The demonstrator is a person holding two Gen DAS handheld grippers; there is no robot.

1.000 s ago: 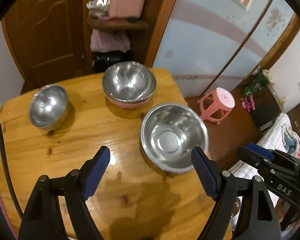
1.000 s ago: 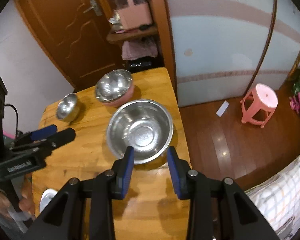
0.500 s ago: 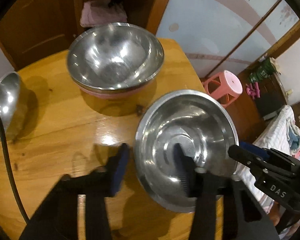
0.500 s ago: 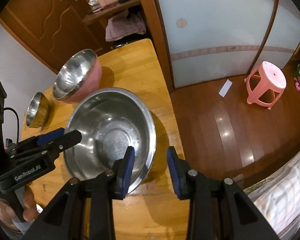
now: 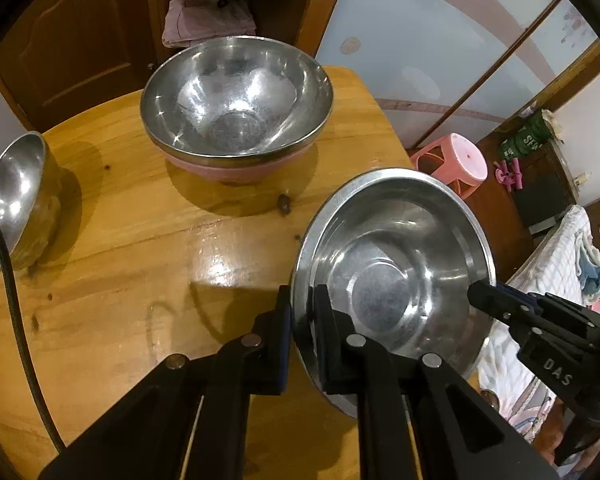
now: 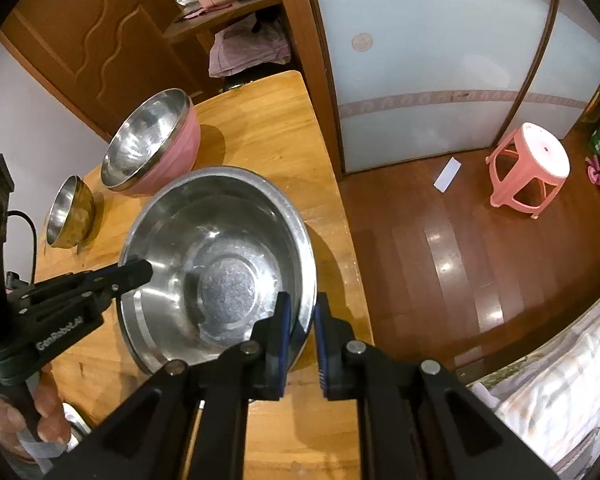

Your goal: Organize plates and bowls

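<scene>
The wide steel bowl [image 5: 392,264] is sitting mouth-up on the wooden table [image 5: 140,264], near its right edge; round, so no long axis really; shiny, flat circular base, rolled rim. The left gripper [image 5: 300,320] is clamping its near-left rim, one finger inside, one outside; the right gripper [image 6: 300,320] is pinching the opposite rim likewise. Beyond it, a pink-sided steel bowl [image 5: 236,108] is standing upright; left of that, a small steel bowl [image 5: 12,204] is getting cut off by the frame.
</scene>
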